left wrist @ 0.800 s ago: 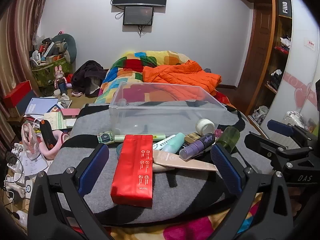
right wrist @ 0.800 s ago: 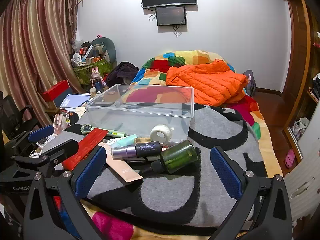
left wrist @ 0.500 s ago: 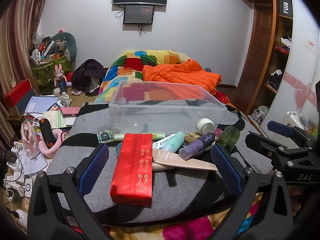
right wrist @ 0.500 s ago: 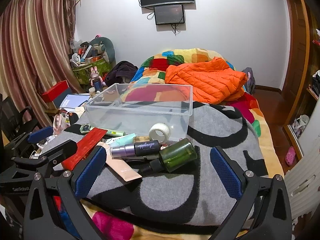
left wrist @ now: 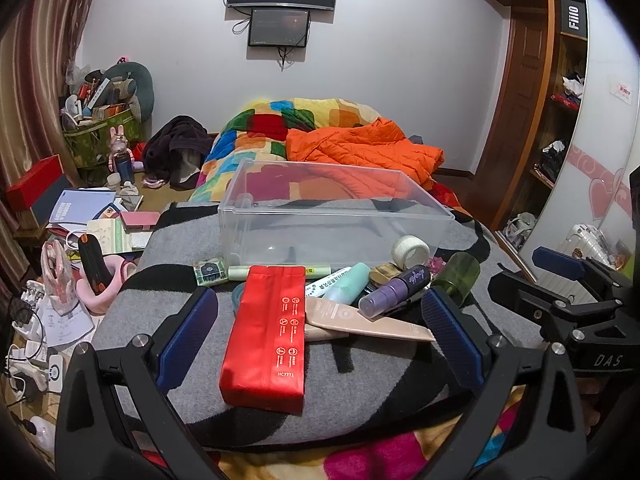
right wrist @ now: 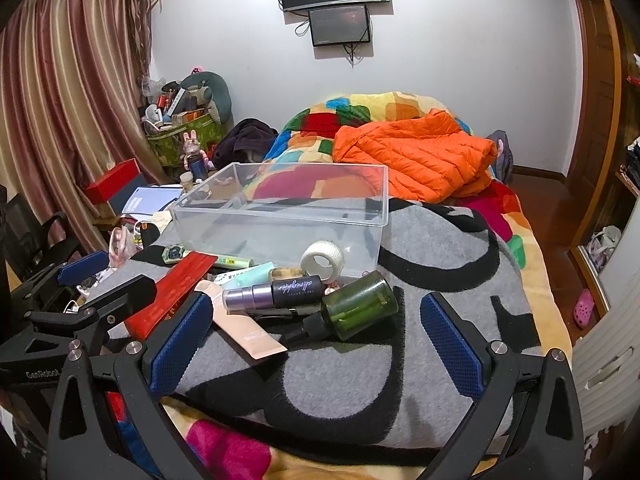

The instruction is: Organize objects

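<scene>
Both tools are spread wide and hold nothing. The left tool (left wrist: 320, 332) hovers over the near edge of a grey-and-black blanket (left wrist: 360, 376) on the bed, its blue pads on either side of a red packet (left wrist: 268, 332) without touching it. The right tool (right wrist: 316, 344) hangs just to the right, its pads flanking a dark green bottle (right wrist: 356, 306) and a purple spray bottle (right wrist: 276, 290).

The things to sort lie in a loose heap on the blanket, right in front of a clear plastic bin (left wrist: 332, 216) that stands open, with nothing visible inside it. In the heap, a beige tube (left wrist: 360, 318) lies under the purple spray bottle, partly covered by the red packet at its left end. A mint-green tube (left wrist: 348, 282) and a white printed tube (left wrist: 326, 284) lie tucked beneath the others, only their upper parts showing. A roll of white tape (right wrist: 323, 261) leans against the bin's front wall. A thin pale-green stick (left wrist: 280, 271) runs along the bin's base, its middle hidden behind the packet. A small patterned box (left wrist: 208, 274) sits at the heap's left end. Something brownish lies behind the spray bottle, too covered to identify.

In the right wrist view, the left tool's black frame blocks the near end of the red packet. Beyond the bin, an orange jacket (right wrist: 416, 156) lies on a colourful quilt (right wrist: 360, 112).
</scene>
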